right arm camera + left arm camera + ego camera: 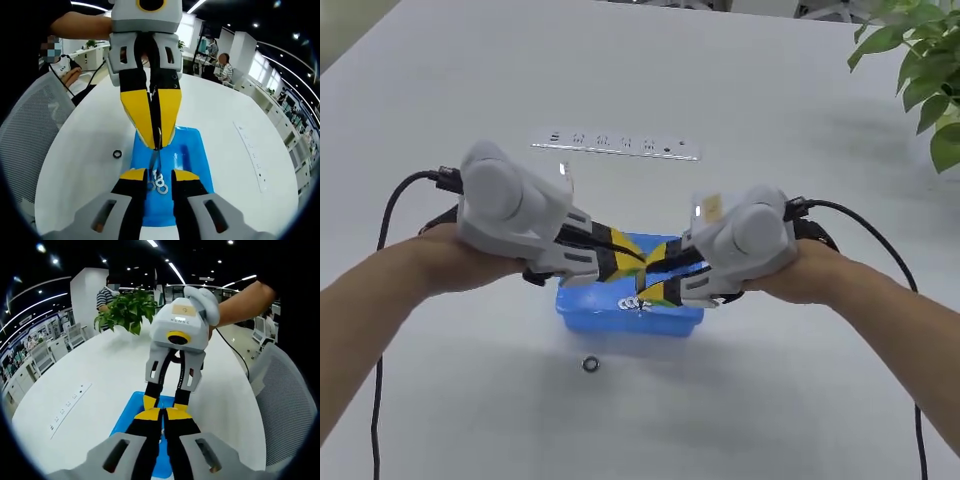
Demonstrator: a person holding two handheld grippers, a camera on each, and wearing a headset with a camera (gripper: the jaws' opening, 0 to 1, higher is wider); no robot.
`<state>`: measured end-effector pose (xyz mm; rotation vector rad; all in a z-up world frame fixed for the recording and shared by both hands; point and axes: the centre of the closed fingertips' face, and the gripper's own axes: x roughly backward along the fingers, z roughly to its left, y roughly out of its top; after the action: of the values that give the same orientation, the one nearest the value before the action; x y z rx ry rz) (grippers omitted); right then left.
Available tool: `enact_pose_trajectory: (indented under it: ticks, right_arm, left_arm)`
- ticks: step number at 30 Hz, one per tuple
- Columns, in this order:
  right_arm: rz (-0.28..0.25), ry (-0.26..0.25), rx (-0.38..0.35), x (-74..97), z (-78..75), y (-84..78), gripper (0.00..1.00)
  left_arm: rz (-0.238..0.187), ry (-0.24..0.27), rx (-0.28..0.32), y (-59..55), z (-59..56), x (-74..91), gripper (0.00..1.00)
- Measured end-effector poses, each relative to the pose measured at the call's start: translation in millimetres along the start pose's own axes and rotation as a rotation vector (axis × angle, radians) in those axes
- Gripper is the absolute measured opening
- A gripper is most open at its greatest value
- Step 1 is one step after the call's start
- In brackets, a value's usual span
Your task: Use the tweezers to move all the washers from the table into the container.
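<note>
Both grippers meet tip to tip over a blue container [665, 322]. My left gripper [638, 262] comes in from the left, its yellow jaws shut on thin metal tweezers [154, 160]. The tweezers' tips point down into the container [192, 150], just above several washers [160, 182] lying on its floor. My right gripper [160, 175] is open, its jaws standing either side of the tweezers' tips without closing on them. One dark washer [590, 364] lies on the white table just in front of the container, also seen as the washer [117, 154] left of the blue box.
A white power strip [615, 145] lies flat on the table beyond the grippers. A leafy plant [920, 70] stands at the far right corner. Black cables trail from both grippers. A mesh chair [285, 405] stands by the table's edge.
</note>
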<state>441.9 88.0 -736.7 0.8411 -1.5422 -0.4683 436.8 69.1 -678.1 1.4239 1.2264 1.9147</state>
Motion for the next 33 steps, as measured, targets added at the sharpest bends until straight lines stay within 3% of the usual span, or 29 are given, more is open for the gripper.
enact_pose_trajectory:
  ticks: [8, 33]
  right_arm:
    - [-0.010, -0.026, -0.027, 11.9, 0.9, 3.4, 0.27]
    - [-0.008, -0.133, -0.179, 45.8, 17.0, -10.7, 0.52]
  left_arm:
    - [-0.004, 0.014, 0.006, 3.4, 1.4, 7.8, 0.05]
    - [0.004, 0.050, 0.020, 12.7, -4.2, 44.8, 0.05]
